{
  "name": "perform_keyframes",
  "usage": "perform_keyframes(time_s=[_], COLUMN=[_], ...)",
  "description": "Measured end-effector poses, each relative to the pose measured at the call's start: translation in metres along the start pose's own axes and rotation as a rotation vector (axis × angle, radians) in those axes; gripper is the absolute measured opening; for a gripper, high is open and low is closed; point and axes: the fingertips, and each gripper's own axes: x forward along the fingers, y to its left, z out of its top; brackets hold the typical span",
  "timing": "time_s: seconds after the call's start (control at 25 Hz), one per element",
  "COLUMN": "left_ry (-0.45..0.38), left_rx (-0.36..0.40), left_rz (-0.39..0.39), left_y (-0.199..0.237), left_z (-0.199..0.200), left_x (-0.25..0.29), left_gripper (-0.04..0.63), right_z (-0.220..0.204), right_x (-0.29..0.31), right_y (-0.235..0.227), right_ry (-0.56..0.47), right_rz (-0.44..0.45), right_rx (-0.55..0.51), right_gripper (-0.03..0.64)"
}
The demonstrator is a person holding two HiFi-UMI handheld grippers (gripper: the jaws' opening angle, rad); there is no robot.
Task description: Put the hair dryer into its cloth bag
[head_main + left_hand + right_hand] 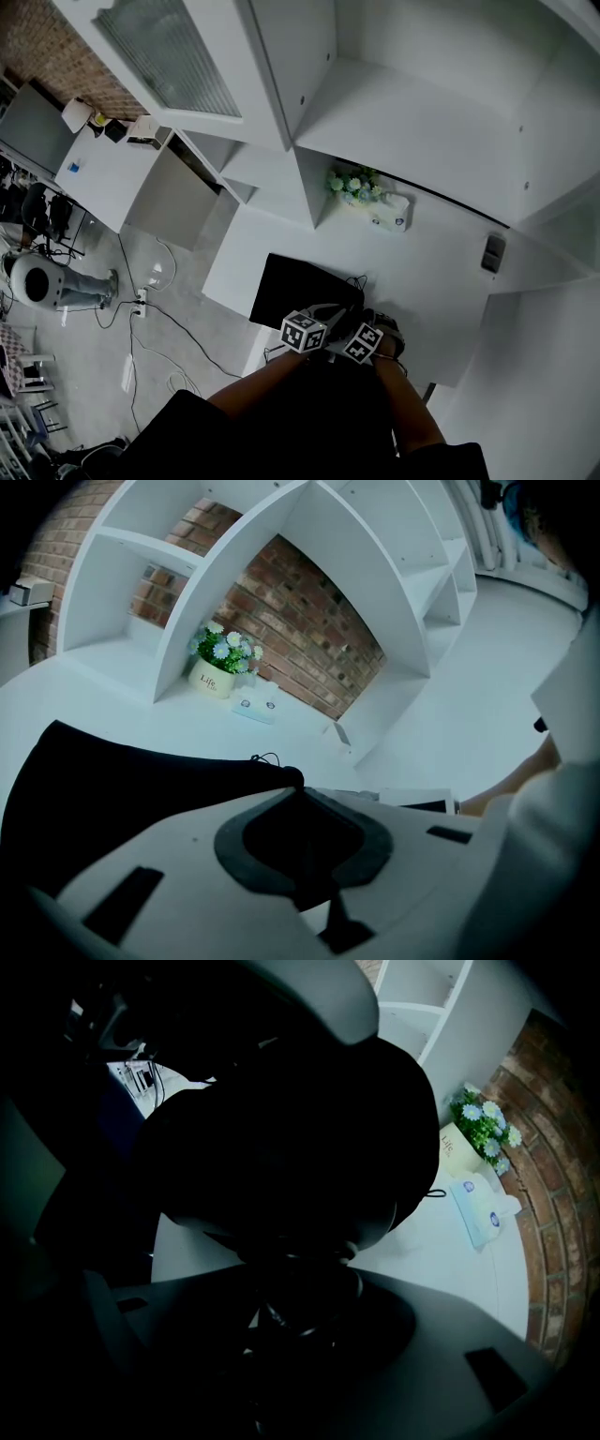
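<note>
- cloth bag [298,281]: black, matte and flat, lying on the white table [427,272] at the left of the pair of grippers. a thin cord loop [267,757] is showing at its rim, and that rim is running up to the left jaw tips.
- left gripper [300,789]: its jaws are standing almost together, pinching a fold of the bag's black rim. its marker cube is sitting just beside the right one in the head view.
- right gripper [298,1283]: pointing steeply down, with its jaws standing wide and clamping on a narrow dark part of the hair dryer.
- hair dryer [291,1129]: black, with a big rounded, bulbous body and a smooth, dull surface. it is filling most of the right gripper view and hanging over the table right at the bag's near right corner. whether any of it is inside the bag cannot be told.
- flower pot [353,185]: white and green blooms, standing well back on the table.
- tissue pack [389,216]: pale, lying just right of the pot.
</note>
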Motion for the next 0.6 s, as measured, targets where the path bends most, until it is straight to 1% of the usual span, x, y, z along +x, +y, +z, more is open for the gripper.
perform_keyframes(time_s=[0.16, 0.32, 0.44, 0.6], left_ry=[-0.001, 0.006, 0.011, 0.005], left_rx=[0.000, -0.003, 0.000, 0.014], left_rz=[-0.001, -0.002, -0.009, 0.001], left_y=[0.0020, 0.0029, 0.0011, 0.0032], left_z=[-0.0005, -0.0020, -0.0041, -0.0054], left_x=[-0.0003, -0.0009, -0.0002, -0.0010], left_gripper=[0.037, 0.037, 0.037, 0.037], right_z=[-0.0008, 0.0013, 0.0011, -0.0015], right_x=[0.0026, 0.0025, 0.0030, 0.0026], right_y=[-0.0001, 0.0000, 0.0000, -0.0019], right_ry=[0.029, 0.059, 0.057, 0.027], right_rz=[0.033, 0.051, 0.047, 0.015], right_rx=[0.016, -0.016, -0.013, 0.030], right_gripper=[0.239, 0.241, 0.241, 0.247])
